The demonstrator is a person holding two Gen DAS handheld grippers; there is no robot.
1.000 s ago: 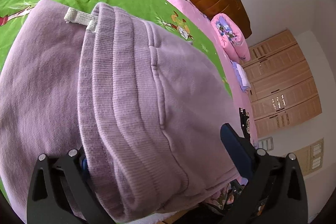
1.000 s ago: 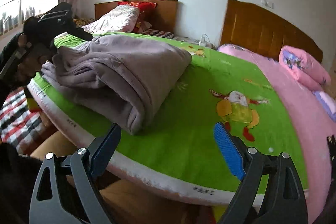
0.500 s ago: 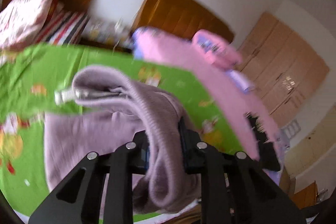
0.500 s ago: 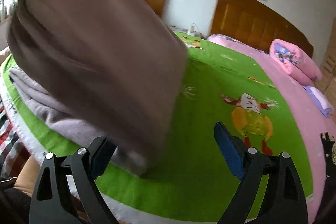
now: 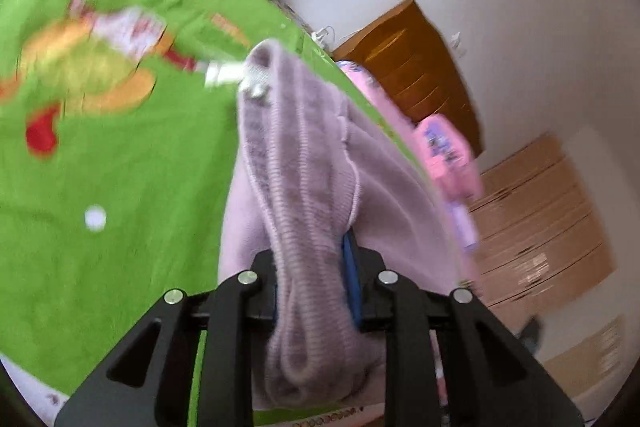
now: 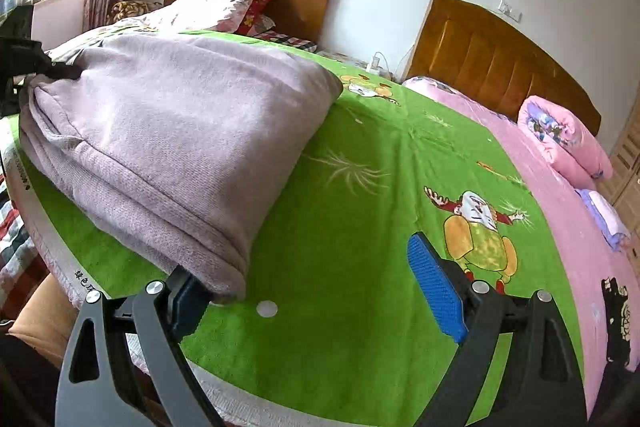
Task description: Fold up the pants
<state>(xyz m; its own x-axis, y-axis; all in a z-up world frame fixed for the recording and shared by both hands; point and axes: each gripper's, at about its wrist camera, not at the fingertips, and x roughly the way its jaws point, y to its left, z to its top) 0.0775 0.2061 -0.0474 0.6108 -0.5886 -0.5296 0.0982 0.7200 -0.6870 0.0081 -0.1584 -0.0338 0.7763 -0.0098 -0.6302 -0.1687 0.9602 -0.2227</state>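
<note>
left hand-held gripper (image 5: 312,291) clamps pants (image 6: 172,147) (waistband) | right hand-held gripper (image 6: 316,291) agape

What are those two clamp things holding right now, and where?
The left gripper is clamped on the purple pants at the ribbed waistband. The right gripper is open, holding nothing.

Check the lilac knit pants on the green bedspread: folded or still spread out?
Folded. The lilac knit pants lie as a stacked bundle with layered edges on the green bedspread; the left gripper clamps the ribbed waistband.
</note>
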